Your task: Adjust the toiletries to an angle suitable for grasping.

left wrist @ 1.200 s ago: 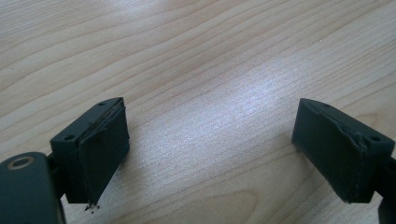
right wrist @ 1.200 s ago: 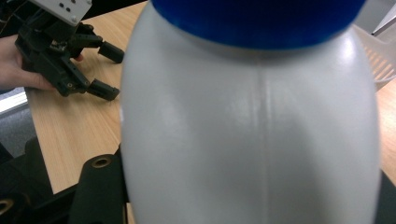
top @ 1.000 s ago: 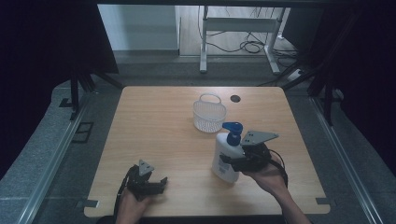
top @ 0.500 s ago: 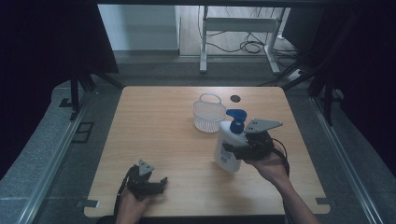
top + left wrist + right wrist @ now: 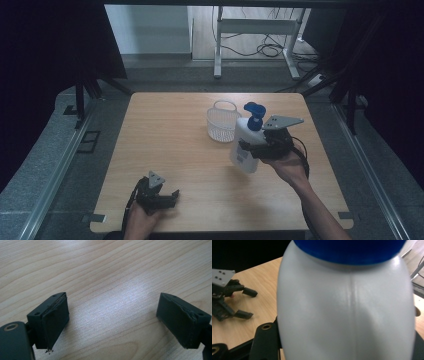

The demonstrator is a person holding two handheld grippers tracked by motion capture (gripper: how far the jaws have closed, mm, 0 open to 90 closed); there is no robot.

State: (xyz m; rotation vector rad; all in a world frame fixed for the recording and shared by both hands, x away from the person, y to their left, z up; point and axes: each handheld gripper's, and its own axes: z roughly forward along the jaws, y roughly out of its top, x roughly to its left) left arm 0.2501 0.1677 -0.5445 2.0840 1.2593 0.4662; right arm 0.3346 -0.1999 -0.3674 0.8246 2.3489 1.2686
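Observation:
A white pump bottle (image 5: 246, 144) with a blue pump head hangs tilted above the table, right of centre, and my right gripper (image 5: 254, 149) is shut on its body. In the right gripper view the bottle (image 5: 347, 307) stands huge between the jaws. A small white mesh basket (image 5: 223, 121) sits just left of the bottle, farther back. My left gripper (image 5: 171, 198) rests open near the table's front edge at the left. Its fingers (image 5: 51, 321) stand wide apart over bare wood, with nothing between them. That left gripper (image 5: 245, 303) also appears far off in the right gripper view.
The wooden table (image 5: 165, 135) has a small dark round hole near its back right corner. Beyond the far edge stand a white metal frame (image 5: 255, 35) and cables on the floor. Dark curtains close both sides.
My right gripper has carried the bottle up and back, toward the basket, and it now tilts more. The left gripper has stayed in place.

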